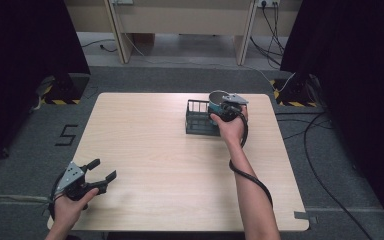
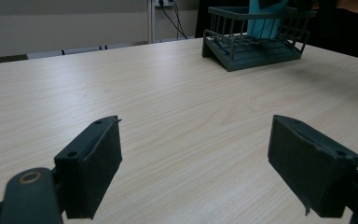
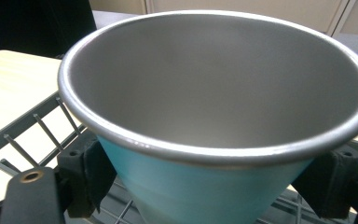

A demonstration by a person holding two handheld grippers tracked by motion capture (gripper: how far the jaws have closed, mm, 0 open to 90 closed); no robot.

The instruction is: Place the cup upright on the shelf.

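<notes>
A teal cup [image 3: 200,186] with a grey metal inside and rim sits between the jaws of my right gripper [image 3: 205,182], which is shut on its sides. In the high view my right gripper [image 1: 228,111] holds the cup [image 1: 216,100] upright at the right end of a dark wire rack [image 1: 199,120] on the far part of the table. The left gripper view shows the rack [image 2: 256,37] far off with the teal cup [image 2: 265,23] in it. My left gripper [image 1: 100,175] is open near the table's front left corner, nothing between its jaws.
The light wooden table [image 1: 155,165] is bare between the two grippers. A cable [image 1: 252,180] trails along the right forearm. Dark curtains stand at both sides, and cables lie on the floor to the right.
</notes>
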